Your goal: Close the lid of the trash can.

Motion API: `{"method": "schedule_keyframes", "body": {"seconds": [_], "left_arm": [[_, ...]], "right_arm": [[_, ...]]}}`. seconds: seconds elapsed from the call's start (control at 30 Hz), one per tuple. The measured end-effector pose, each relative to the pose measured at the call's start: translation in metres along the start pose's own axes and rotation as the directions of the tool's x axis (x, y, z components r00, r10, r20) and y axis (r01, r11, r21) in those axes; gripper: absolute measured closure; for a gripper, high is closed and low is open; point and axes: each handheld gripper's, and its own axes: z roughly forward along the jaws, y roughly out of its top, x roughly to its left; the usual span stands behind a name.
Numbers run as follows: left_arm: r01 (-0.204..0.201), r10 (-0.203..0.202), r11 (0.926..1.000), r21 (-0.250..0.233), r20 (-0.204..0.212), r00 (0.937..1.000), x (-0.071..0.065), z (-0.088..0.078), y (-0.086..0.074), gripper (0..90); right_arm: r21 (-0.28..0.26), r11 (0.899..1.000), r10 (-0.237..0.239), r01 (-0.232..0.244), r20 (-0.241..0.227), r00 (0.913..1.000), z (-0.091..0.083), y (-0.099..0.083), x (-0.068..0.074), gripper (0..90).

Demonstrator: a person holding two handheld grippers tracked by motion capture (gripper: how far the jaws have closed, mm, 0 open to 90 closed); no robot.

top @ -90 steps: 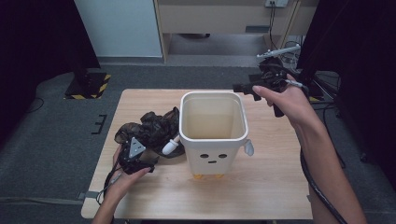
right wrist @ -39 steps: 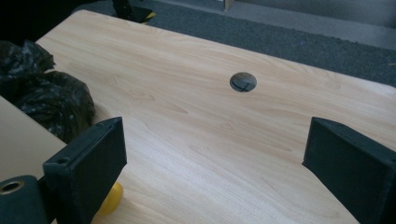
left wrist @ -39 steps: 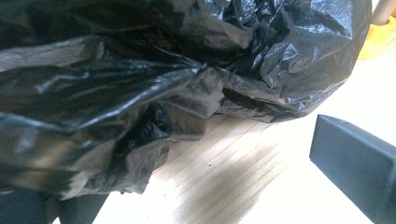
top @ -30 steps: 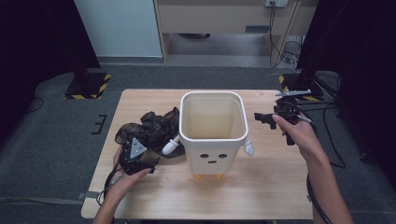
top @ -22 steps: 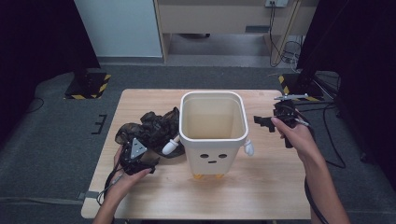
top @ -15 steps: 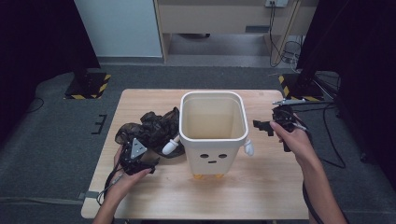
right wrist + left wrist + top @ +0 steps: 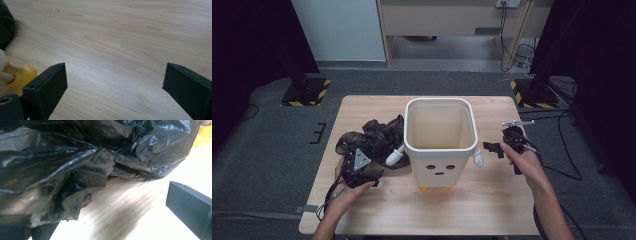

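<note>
The left gripper (image 7: pixel 360 169) rests low with jaws parted; the right gripper (image 7: pixel 507 147) hovers, jaws spread wide.

A light wooden table (image 7: pixel 492 210) stands on grey carpet (image 7: pixel 267 165). Behind it are a pale blue panel (image 7: pixel 337 27) and a beige cabinet (image 7: pixel 437 17). Black curtains (image 7: pixel 597 55) flank both sides, above striped black-and-yellow stand bases (image 7: pixel 304 92).
</note>
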Motion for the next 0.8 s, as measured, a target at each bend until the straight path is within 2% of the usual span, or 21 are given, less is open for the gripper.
{"method": "schedule_keyframes", "body": {"seconds": [0.37, 0.57, 0.7, 0.8], "left_arm": [[-0.007, 0.007, 1.0, 0.006, 0.006, 1.0, -0.001, 0.002, 0.0, 4.2], [-0.018, 0.018, 0.9997, 0.016, 0.009, 0.9998, -0.003, 0.003, 0.0, 4.2], [-0.017, 0.017, 0.9997, 0.019, 0.009, 0.9998, -0.003, 0.003, -0.001, 4.2], [-0.017, 0.017, 0.9996, 0.02, 0.009, 0.9998, -0.003, 0.004, -0.001, 4.2]], "right_arm": [[0.023, 0.999, 0.028, -0.028, -0.001, 0.9996, 0.022, -0.019, 0.0, 5.5], [-0.01, 0.998, 0.066, -0.065, 0.031, 0.9974, 0.032, -0.027, -0.008, 5.5], [-0.018, 0.997, 0.079, -0.078, 0.067, 0.9947, 0.039, -0.031, -0.013, 5.7], [-0.021, 0.997, 0.081, -0.08, 0.077, 0.9938, 0.042, -0.033, -0.014, 5.4]]}}
